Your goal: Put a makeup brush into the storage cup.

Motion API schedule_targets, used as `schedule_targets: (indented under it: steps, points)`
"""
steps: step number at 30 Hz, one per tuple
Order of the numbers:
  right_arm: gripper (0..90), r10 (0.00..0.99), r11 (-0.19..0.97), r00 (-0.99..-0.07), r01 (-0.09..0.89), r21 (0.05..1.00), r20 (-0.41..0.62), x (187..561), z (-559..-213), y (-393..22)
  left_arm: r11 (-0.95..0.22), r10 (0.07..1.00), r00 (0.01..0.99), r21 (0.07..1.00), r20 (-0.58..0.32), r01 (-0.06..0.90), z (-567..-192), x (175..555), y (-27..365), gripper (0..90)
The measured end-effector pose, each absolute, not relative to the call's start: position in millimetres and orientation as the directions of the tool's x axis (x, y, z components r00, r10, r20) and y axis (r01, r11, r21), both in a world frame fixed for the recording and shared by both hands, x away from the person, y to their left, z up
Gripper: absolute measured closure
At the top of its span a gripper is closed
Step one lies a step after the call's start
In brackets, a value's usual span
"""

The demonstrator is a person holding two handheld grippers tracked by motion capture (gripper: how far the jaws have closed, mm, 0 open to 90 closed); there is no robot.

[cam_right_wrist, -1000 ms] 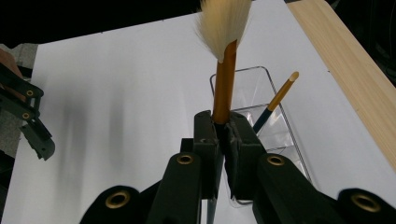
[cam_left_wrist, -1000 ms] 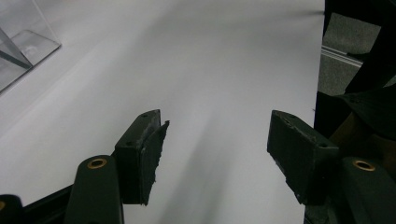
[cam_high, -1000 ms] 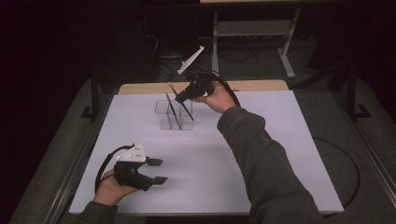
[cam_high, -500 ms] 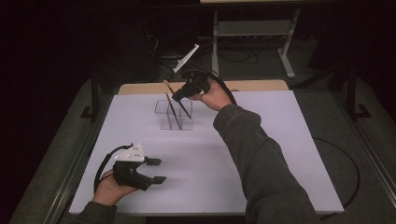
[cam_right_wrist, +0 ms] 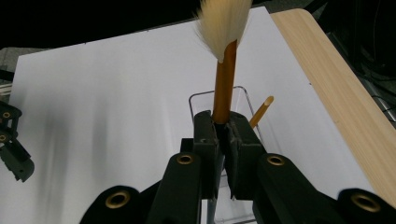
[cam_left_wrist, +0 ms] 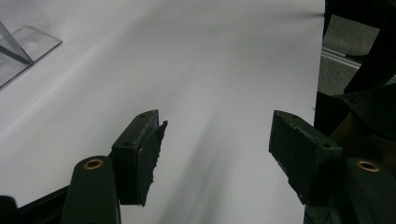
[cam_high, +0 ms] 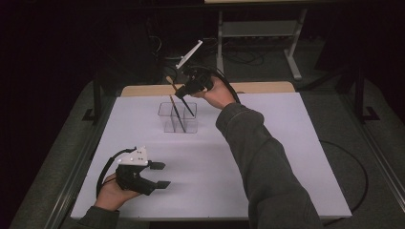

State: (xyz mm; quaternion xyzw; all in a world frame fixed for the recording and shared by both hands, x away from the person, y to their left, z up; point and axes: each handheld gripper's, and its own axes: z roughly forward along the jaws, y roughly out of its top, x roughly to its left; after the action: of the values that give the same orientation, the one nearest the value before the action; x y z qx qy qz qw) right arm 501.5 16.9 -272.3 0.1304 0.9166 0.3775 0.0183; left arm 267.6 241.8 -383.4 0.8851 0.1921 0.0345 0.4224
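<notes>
Where the white table [cam_high: 267, 157] runs toward its far wooden edge [cam_high: 258, 88], a clear holder [cam_high: 178, 117] stands left of centre, one dark brush [cam_high: 177, 114] leaning inside it. Right gripper [cam_high: 182, 93]: above the holder's far side, jaws clamped on a brush [cam_right_wrist: 224, 77] with an orange handle and pale bristles; its lower end seems to dip into the holder. Left gripper [cam_high: 160, 175]: near left, jaws parted and holding nothing.
</notes>
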Motion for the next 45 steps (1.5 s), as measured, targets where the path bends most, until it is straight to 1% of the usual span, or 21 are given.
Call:
schedule_targets:
  steps: [5, 10, 14, 25, 45]
  points:
    - [83.2, 0.252, 0.68, -0.966, 0.216, 0.7, 0.054, 504.8, -270.2, 24.4, -0.565, 0.372, 0.922, 0.763, -0.104, 0.314, -383.2, 267.9, 242.3, 32.9]
    - [83.2, 0.261, 0.681, -0.964, 0.226, 0.696, 0.056, 509.0, -276.4, 29.2, -0.573, 0.364, 0.927, 0.762, -0.093, 0.301, -382.2, 268.2, 243.4, 32.6]
    - [83.2, 0.273, 0.673, -0.96, 0.243, 0.699, 0.071, 513.5, -281.7, 29.4, -0.575, 0.364, 0.927, 0.76, -0.093, 0.302, -382.5, 268.7, 243.7, 32.5]
    - [83.2, 0.305, 0.675, -0.95, 0.265, 0.688, 0.067, 517.2, -289.0, 27.0, -0.565, 0.372, 0.922, 0.763, -0.105, 0.315, -382.4, 268.6, 245.3, 32.3]
    - [83.2, 0.318, 0.662, -0.944, 0.286, 0.692, 0.085, 519.1, -299.0, 22.3, -0.542, 0.37, 0.921, 0.778, -0.118, 0.318, -379.6, 267.1, 248.5, 32.6]
